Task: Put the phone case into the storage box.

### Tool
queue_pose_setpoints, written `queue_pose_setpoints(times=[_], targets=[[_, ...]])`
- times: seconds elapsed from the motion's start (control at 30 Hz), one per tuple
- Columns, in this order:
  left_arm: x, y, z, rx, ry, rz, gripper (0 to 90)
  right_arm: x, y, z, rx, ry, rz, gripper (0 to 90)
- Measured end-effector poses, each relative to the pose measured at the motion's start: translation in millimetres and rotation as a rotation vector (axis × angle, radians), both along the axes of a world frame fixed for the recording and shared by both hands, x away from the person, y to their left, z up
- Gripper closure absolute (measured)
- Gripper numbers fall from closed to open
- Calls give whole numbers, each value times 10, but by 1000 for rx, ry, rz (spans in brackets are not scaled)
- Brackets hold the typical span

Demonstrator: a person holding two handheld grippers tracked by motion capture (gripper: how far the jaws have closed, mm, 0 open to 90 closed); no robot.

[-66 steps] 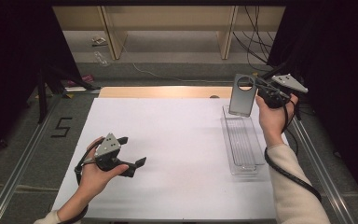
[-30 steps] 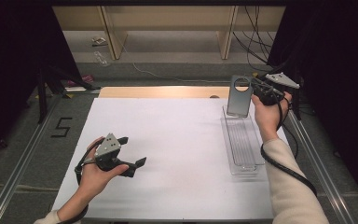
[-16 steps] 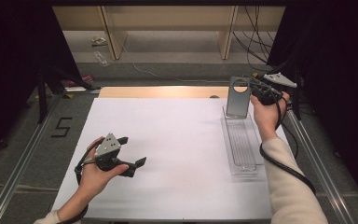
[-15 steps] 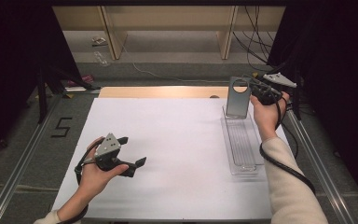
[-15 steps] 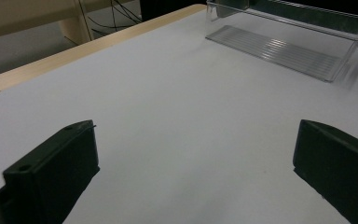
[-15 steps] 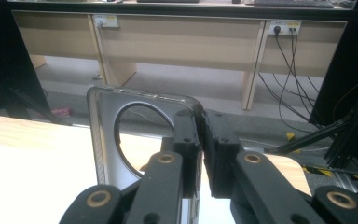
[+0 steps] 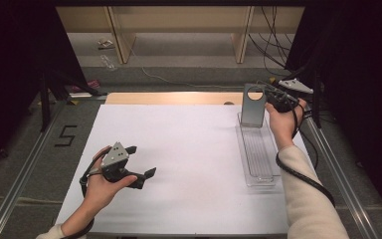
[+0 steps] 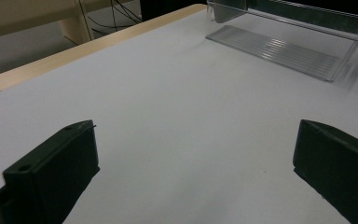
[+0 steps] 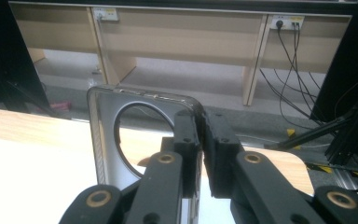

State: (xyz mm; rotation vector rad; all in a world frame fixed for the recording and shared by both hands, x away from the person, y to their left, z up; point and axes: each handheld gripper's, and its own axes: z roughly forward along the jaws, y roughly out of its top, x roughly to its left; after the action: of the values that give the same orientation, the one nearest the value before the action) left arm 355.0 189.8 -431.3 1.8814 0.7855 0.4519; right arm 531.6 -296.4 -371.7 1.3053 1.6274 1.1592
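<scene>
The grey panel (image 9: 103,135), flat with a round hole, is sitting pinched in the right gripper (image 9: 199,140); the right gripper view is revealing its glossy rim, while the left gripper (image 7: 142,162) is gaping wide.

High view: fixed above near edge of white rectangular table top (image 7: 189,149), facing forward and down, far enough to take in whole table plus pale wooden shelving (image 7: 179,25) beyond.

Left gripper view: low over table top, close, looking along own two black jaws, across toward clear ribbed plastic tray (image 8: 289,44); tray (image 7: 257,149) shared with high view.

Right gripper view: very close, level, facing shelving (image 9: 177,42); upright grey plate with round hole (image 9: 140,135) shared with high view (image 7: 253,103).
</scene>
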Motion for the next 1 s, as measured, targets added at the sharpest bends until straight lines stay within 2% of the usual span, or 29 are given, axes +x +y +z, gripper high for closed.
queue_pose_setpoints(times=[0.6,1.0], targets=[[0,-1,0,1,0,0,0,56,29,-111,-5,24,13,845],[2,2,1,2,-1,0,0,87,38,-186,18,49,17,840]])
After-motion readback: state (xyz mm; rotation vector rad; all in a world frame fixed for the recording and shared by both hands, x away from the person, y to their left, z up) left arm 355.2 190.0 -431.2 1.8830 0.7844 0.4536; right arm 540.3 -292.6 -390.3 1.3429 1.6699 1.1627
